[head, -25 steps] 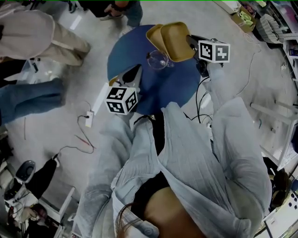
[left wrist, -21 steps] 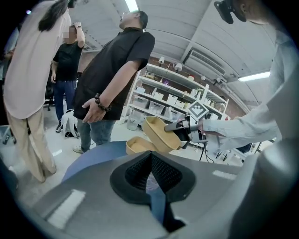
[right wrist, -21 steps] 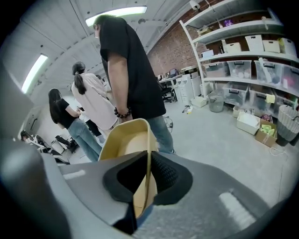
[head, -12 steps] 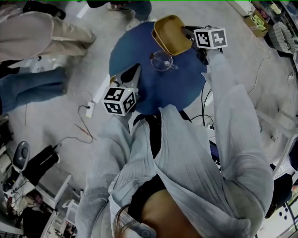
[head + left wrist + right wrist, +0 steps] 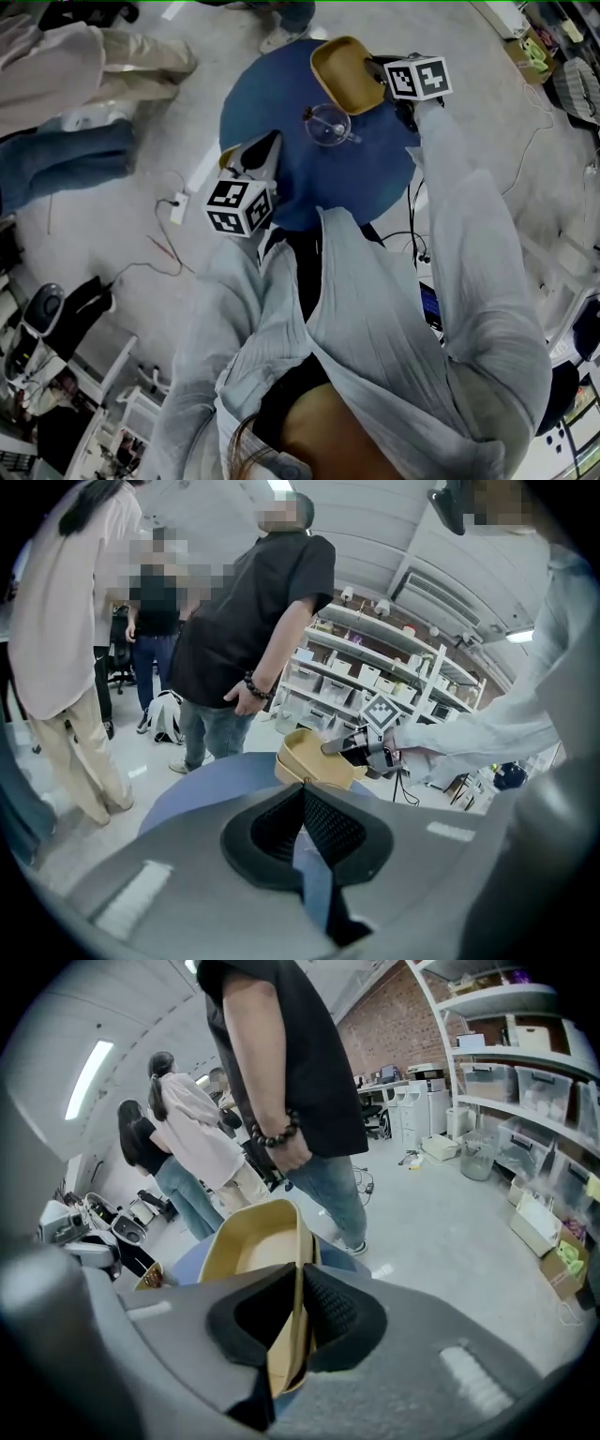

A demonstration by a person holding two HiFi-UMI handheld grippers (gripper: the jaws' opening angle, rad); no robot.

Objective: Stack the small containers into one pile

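The yellow container [image 5: 345, 73] sat at the far edge of the blue round table [image 5: 272, 94]. Its near wall was pinched between the jaws of the right gripper [image 5: 377, 73], and the right gripper view showed the pads pressed on that wall from both sides [image 5: 281, 1335]. From the left gripper view it seemed to be nested in a second container of the same kind [image 5: 314, 761], though the overlap was hard to make out. A glass cup [image 5: 328, 124] stood on the table just beside it. The left gripper [image 5: 270, 142] hung over the table's near side, well apart from the container, its jaws closed together on nothing. A person in a black shirt [image 5: 281, 1054] stood beyond the table.
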